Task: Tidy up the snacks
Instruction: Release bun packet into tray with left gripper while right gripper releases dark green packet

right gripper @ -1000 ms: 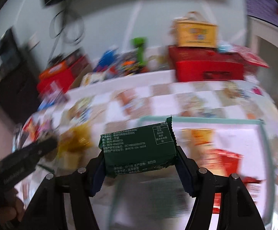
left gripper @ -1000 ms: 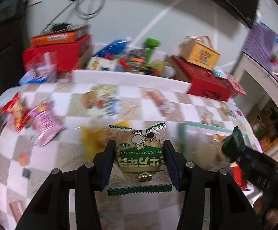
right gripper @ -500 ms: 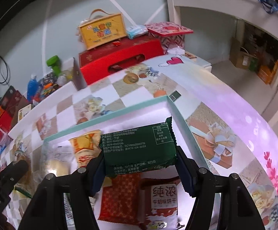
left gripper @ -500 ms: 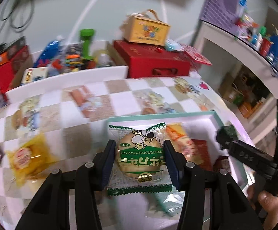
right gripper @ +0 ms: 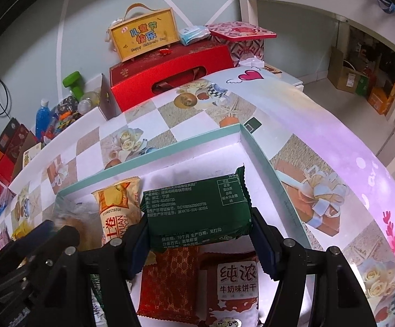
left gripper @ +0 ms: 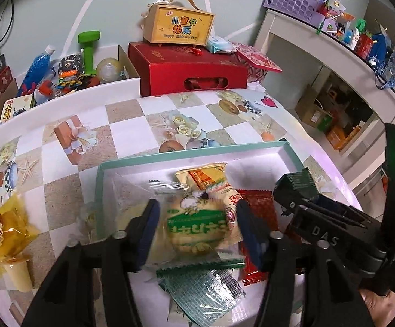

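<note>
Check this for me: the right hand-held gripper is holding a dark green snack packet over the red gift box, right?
Not the red gift box. The right wrist view shows the right hand-held gripper holding the dark green snack packet over the white tray with the teal rim.

The worktop (right gripper: 170,125) wears a smooth, printed checked cloth with a soft sheen. The box (right gripper: 262,160) on it looks like matt white card with a pale green rim. The green packet (right gripper: 197,212) is matt film with crimped ends; the round cake's wrapper (left gripper: 197,229) is glossy clear plastic. The left claw (left gripper: 197,229) and right claw (right gripper: 200,234) are matt black plastic with bright metal screws. The red gift box (left gripper: 186,73) looks like satiny card.
</note>
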